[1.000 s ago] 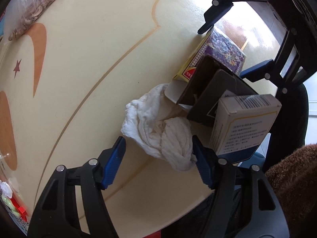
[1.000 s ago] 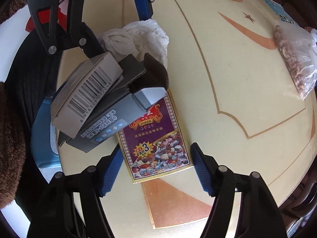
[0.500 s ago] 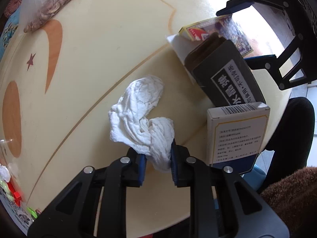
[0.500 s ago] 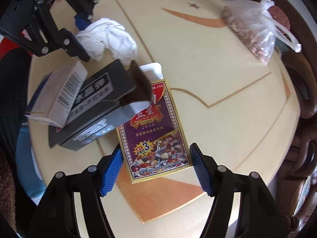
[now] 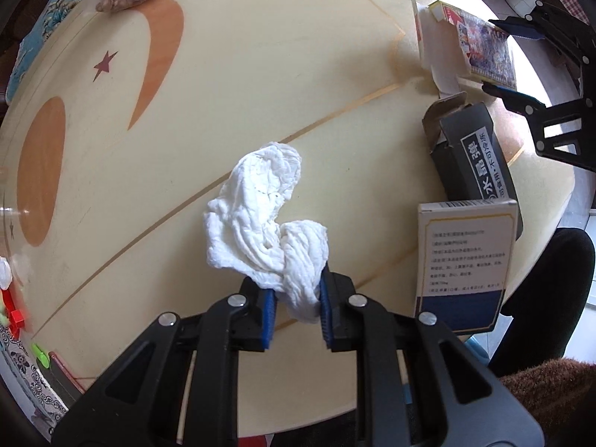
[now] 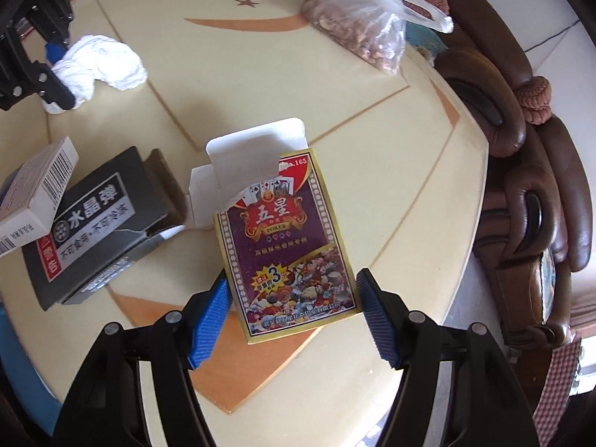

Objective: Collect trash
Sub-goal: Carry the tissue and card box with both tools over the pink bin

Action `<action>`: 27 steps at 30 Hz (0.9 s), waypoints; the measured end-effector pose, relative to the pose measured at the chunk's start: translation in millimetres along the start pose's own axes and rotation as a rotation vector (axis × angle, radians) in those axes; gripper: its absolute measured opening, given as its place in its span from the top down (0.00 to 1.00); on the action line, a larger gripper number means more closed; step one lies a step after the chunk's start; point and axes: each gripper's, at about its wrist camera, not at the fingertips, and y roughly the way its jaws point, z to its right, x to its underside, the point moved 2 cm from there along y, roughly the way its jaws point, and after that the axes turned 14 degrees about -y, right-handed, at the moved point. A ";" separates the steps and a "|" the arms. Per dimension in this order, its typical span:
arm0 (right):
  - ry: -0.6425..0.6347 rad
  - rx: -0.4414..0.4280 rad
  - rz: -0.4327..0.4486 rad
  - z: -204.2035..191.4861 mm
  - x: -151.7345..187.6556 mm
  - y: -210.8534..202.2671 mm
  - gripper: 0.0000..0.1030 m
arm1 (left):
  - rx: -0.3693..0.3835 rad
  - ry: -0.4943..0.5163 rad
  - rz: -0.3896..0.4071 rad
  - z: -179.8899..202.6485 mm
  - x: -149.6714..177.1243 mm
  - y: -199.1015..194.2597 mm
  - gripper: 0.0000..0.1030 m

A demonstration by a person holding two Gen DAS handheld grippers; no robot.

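Note:
A crumpled white tissue [image 5: 260,216] lies on the cream round table [image 5: 298,74], and my left gripper [image 5: 296,298] points down, shut on its near end. In the right wrist view the tissue [image 6: 100,59] sits far left with the left gripper [image 6: 59,74] on it. My right gripper [image 6: 293,287] is shut on the near end of a purple poker card box [image 6: 287,238] whose white flap is open. The left wrist view shows that box [image 5: 480,44] at the far right between the right gripper's [image 5: 506,59] fingers.
A black carton [image 6: 93,219] with an open flap lies left of the card box, with a white barcode box [image 6: 33,193] resting on it. A plastic bag of nuts [image 6: 357,33] sits at the far table edge. Brown leather seats [image 6: 521,149] stand beyond the right edge.
The left jaws went from wide open around the tissue to clamped on it. The right gripper rolled and carried the card box out from against the black carton.

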 end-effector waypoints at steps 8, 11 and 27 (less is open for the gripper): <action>0.071 0.081 0.008 18.2 12.7 -22.6 0.37 | -0.017 -0.064 0.033 -23.0 9.5 -15.8 0.81; 0.097 0.092 0.019 21.3 15.8 -39.7 0.37 | -0.018 -0.072 0.050 -17.5 15.9 -24.6 0.81; 0.182 0.132 0.057 -17.7 54.6 -152.1 0.36 | -0.033 -0.051 0.158 7.1 84.5 -99.5 0.81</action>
